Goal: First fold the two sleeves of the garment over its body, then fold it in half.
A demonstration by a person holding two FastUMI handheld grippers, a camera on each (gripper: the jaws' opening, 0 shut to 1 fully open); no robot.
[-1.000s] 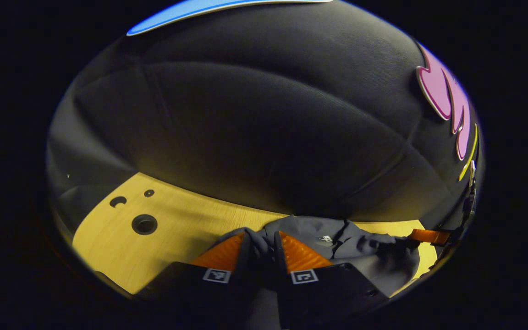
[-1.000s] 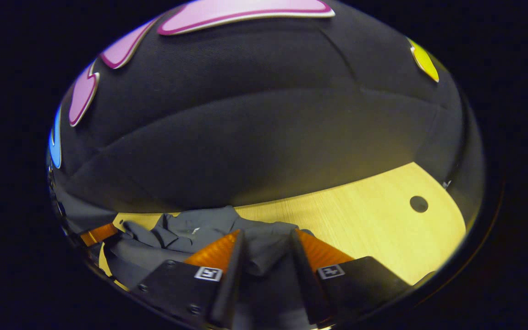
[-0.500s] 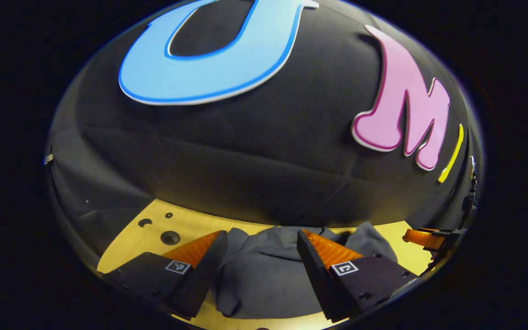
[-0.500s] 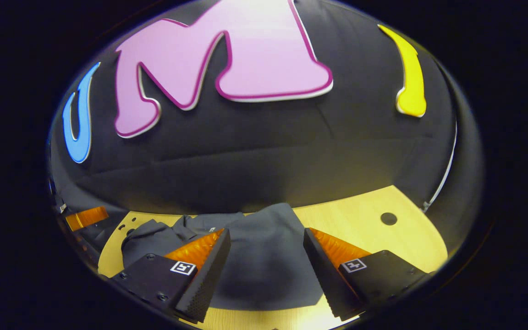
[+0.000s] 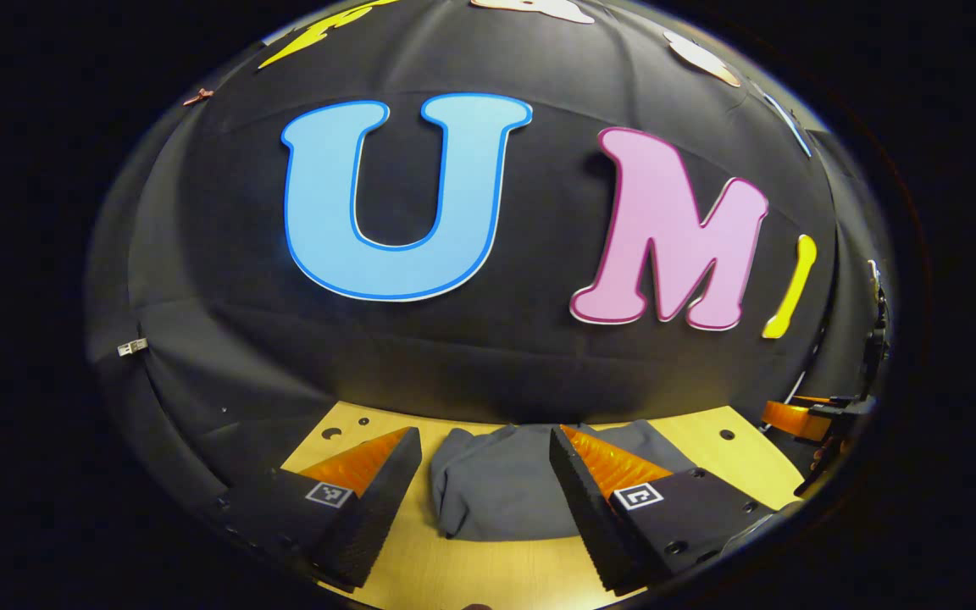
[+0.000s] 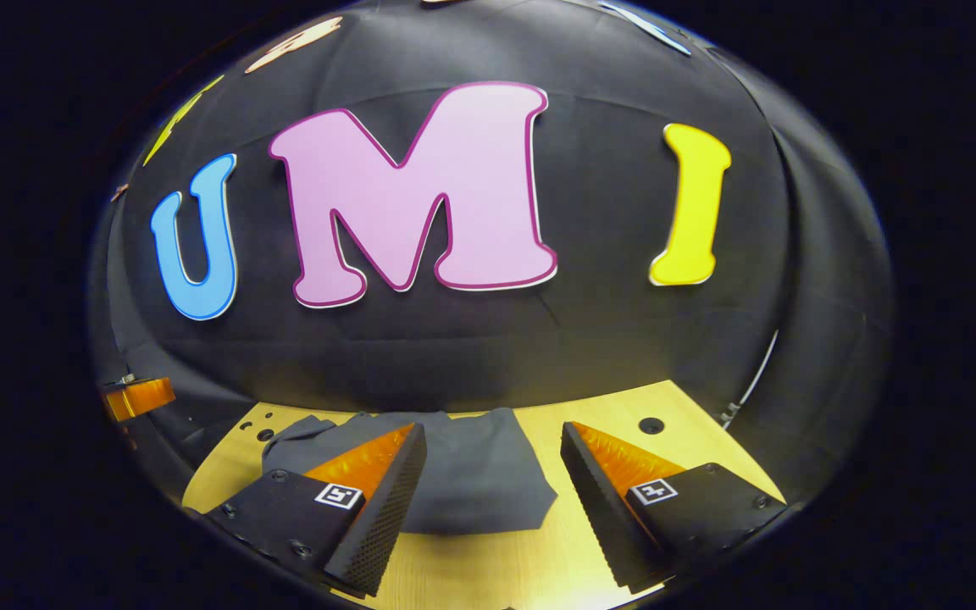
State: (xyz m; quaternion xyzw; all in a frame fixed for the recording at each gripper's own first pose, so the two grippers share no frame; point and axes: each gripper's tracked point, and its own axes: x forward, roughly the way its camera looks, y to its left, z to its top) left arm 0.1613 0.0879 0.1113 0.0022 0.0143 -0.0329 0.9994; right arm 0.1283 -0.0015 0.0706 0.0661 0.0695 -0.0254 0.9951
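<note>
Garment, dark grey and folded into a compact bundle, lies flat on the wooden desk close to the booth's cloth wall. In the left gripper view the left claw hangs above the desk's near side with its fingers spread wide; the bundle shows between them, untouched. In the right gripper view the garment lies ahead and slightly left of the right claw, which is also wide apart and holds nothing.
</note>
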